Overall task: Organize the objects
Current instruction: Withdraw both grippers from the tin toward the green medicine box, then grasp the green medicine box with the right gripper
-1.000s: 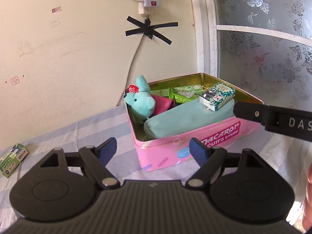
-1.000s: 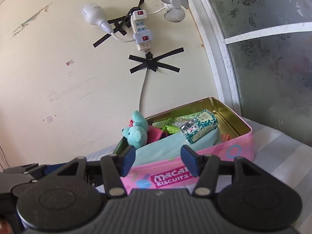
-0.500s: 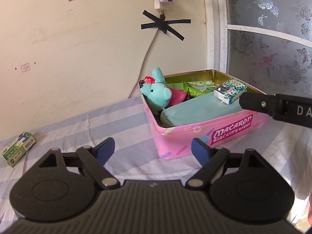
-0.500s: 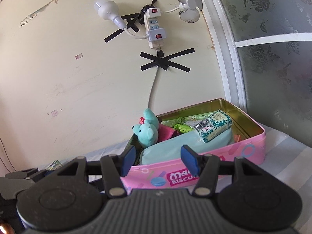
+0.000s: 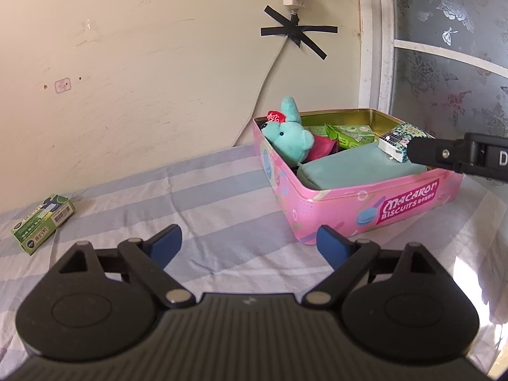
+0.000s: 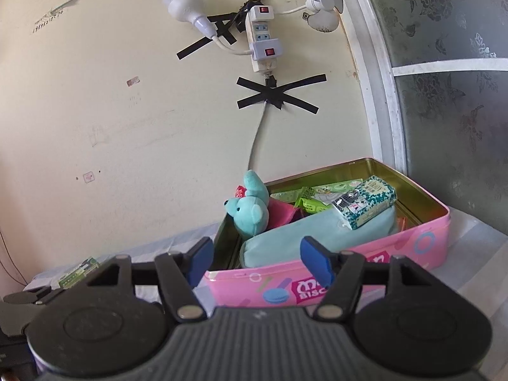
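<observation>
A pink biscuit tin [image 5: 409, 201] [image 6: 422, 244] stands open on the striped cloth near the wall. In it lie a teal plush bear [image 5: 290, 138] [image 6: 249, 211], a teal pouch [image 5: 346, 166] [image 6: 285, 241], green packets [image 5: 349, 133] [image 6: 312, 201] and a patterned small box [image 5: 398, 139] [image 6: 365, 201] on top of the pouch. A green box [image 5: 43, 219] [image 6: 77, 271] lies alone at the far left. My left gripper [image 5: 249, 243] hangs short of the tin, jaws opening, nothing between them. My right gripper [image 6: 254, 255] is in front of the tin, jaws opening and empty.
The right tool's dark arm [image 5: 460, 155] crosses the tin's right end in the left wrist view. A power strip [image 6: 262, 38], bulb [image 6: 185, 4] and small fan [image 6: 322, 6] are fixed to the wall above. A frosted window [image 6: 444, 95] is at the right.
Both grippers have drawn back from the tin, which looks smaller and farther right. Both pairs of jaws stand wider. The green box at the left has come more into view.
</observation>
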### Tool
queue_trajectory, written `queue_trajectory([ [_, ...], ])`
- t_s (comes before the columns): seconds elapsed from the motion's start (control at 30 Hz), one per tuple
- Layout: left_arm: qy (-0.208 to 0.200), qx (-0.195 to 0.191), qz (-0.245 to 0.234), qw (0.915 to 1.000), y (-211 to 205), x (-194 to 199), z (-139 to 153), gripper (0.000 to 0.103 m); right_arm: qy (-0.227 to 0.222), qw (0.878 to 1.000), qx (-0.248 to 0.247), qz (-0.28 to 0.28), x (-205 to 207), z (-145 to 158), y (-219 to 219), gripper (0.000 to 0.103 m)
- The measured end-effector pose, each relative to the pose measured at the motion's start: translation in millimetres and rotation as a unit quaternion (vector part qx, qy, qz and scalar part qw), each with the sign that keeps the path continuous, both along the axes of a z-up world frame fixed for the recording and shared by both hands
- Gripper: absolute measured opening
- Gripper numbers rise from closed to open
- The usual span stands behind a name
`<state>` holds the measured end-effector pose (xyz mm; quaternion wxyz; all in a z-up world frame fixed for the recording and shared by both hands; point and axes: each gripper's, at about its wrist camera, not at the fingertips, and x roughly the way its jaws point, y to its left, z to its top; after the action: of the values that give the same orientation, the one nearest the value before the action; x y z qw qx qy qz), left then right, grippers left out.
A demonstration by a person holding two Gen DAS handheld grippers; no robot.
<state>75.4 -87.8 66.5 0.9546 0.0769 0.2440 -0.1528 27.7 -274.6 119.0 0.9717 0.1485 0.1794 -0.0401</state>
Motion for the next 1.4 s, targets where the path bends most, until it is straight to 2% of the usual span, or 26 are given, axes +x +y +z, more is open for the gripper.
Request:
queue_trajectory([
  [0.37,0.007,-0.005,0.014,0.9999,28,10,-9,0.093,0.025,0.999,-0.021,0.026,15,-6,29,0.064],
  [0.83,0.021,0.001,0.101,0.9947,111,34,-25,0.094,0.060,0.991,-0.060,0.104,51,-20,100,0.064],
  [1.03,0.027,-0.022,0.143,0.9892,146,43,-28,0.094,0.071,0.985,-0.073,0.141,72,-25,132,0.064],
  [1.23,0.045,-0.064,0.175,0.9814,177,52,-32,0.094,0.085,0.978,-0.090,0.170,99,-32,163,0.064],
  [1.4,0.036,-0.100,0.221,0.9694,212,52,-23,0.095,0.116,0.970,-0.073,0.201,138,-40,188,0.064],
])
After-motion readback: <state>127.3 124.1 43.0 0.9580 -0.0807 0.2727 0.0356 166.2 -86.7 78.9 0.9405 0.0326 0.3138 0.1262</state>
